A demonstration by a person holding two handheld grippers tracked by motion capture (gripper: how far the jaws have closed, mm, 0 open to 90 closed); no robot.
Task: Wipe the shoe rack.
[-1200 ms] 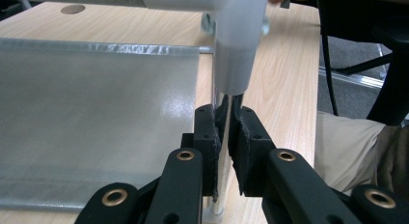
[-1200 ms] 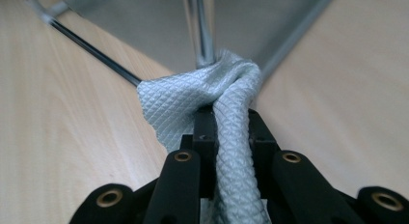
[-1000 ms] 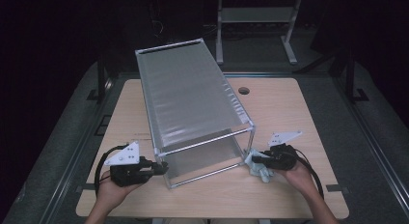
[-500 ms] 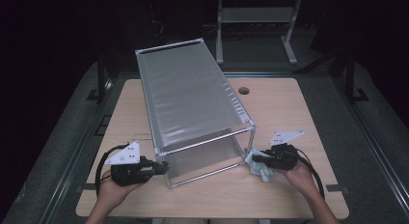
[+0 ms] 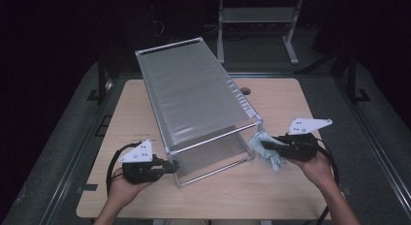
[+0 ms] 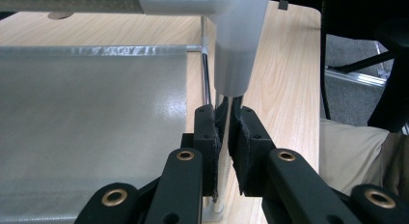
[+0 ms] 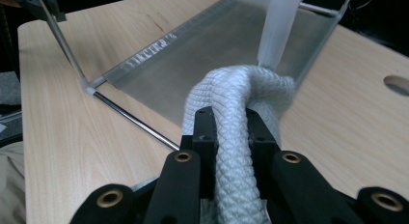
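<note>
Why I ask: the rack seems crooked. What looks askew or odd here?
The rack sits skewed across the table, not square to its edges. The left claw clamps its near corner post; the right claw holds a cloth beside the opposite corner. Nothing looks spilled or damaged.

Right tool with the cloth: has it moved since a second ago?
Yes. The right tool and cloth have risen slightly beside the frame's near corner post.

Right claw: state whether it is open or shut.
Shut on the cloth: in the right gripper view the right claw pinches the bunched white fabric between its jaws.
</note>
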